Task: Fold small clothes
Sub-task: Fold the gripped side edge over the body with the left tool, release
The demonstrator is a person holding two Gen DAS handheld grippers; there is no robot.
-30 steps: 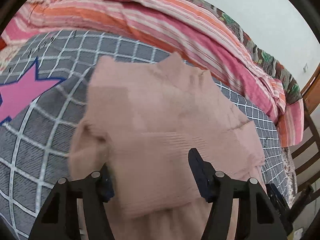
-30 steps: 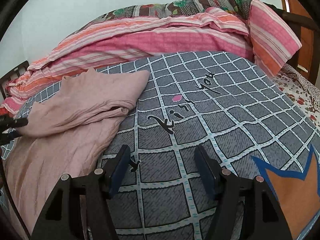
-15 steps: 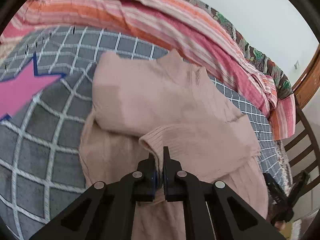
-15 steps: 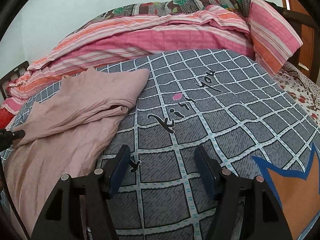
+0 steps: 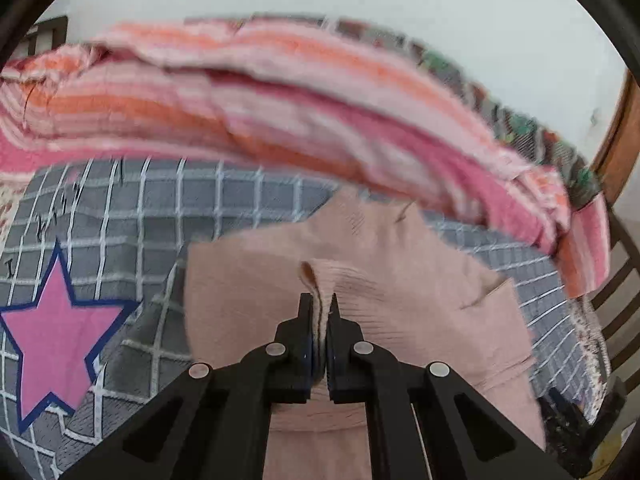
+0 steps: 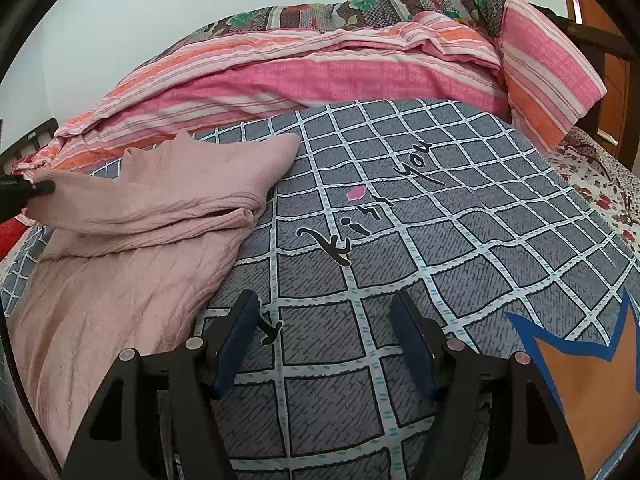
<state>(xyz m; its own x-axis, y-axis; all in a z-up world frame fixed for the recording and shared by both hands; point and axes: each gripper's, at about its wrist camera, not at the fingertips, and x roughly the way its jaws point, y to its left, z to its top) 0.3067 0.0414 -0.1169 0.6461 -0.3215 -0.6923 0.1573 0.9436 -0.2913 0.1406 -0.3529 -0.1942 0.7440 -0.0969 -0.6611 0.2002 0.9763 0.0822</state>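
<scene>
Sleeve edge of pink sweater [image 5: 400, 280] pinched in left claw [image 5: 319, 308]; right claw [image 6: 326, 316] agape (bare checked sheet [image 6: 460, 216] beneath).

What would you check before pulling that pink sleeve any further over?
1. Left gripper fingers pinch the pink sweater sleeve: ok.
2. Only one layer pinched: cannot tell.
3. Right gripper open and holding nothing: ok.
4. Right gripper clear of the sweater, over the checked bedsheet: ok.
5. Sweater body lying flat: not ok, it is wrinkled.
6. Striped quilt off the sweater: ok.
</scene>
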